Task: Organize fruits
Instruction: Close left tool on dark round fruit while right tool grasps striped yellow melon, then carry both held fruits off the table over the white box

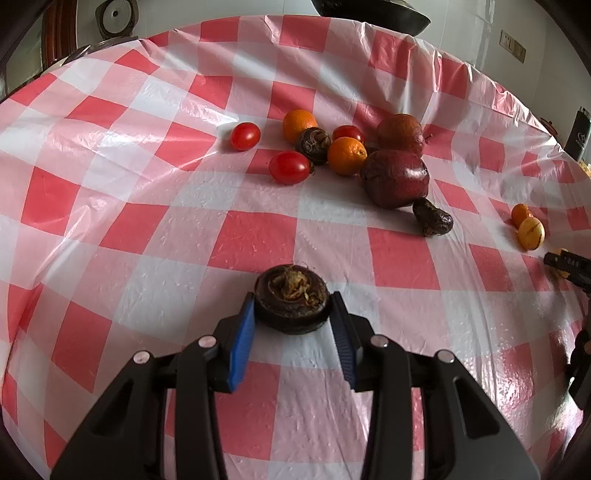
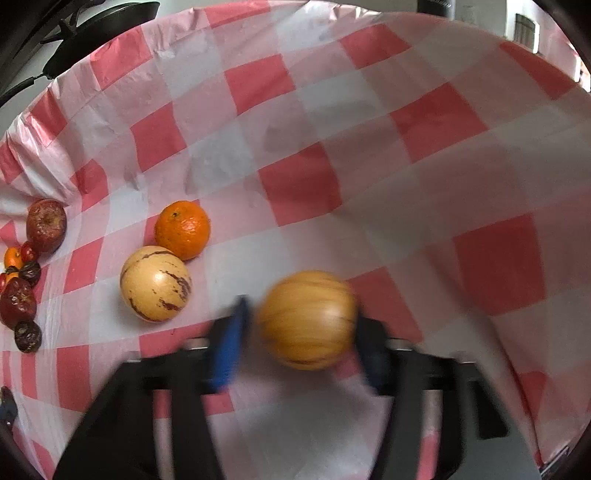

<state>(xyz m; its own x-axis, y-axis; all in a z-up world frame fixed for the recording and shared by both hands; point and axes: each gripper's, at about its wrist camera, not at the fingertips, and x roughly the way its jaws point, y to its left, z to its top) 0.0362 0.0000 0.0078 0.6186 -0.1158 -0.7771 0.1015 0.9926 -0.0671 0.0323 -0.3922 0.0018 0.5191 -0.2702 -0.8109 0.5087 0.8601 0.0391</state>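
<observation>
In the left wrist view my left gripper [image 1: 292, 306] is shut on a dark brown water chestnut [image 1: 291, 303], low over the checked cloth. Ahead lies a cluster: red tomatoes [image 1: 289, 167], small oranges [image 1: 346, 156], more chestnuts [image 1: 432, 218] and two dark red apples [image 1: 395, 178]. In the blurred right wrist view my right gripper [image 2: 301, 325] has a yellow striped melon [image 2: 308, 319] between its fingers; the right finger touches it, the left shows a thin gap. A second striped melon [image 2: 155, 283] and an orange [image 2: 182, 229] lie to its left.
The red-and-white checked plastic cloth [image 1: 147, 206] covers the table; its far edge drops off at the back. A dark pan [image 2: 99, 33] sits beyond the far left edge. The fruit cluster shows at the left edge of the right wrist view [image 2: 22, 280].
</observation>
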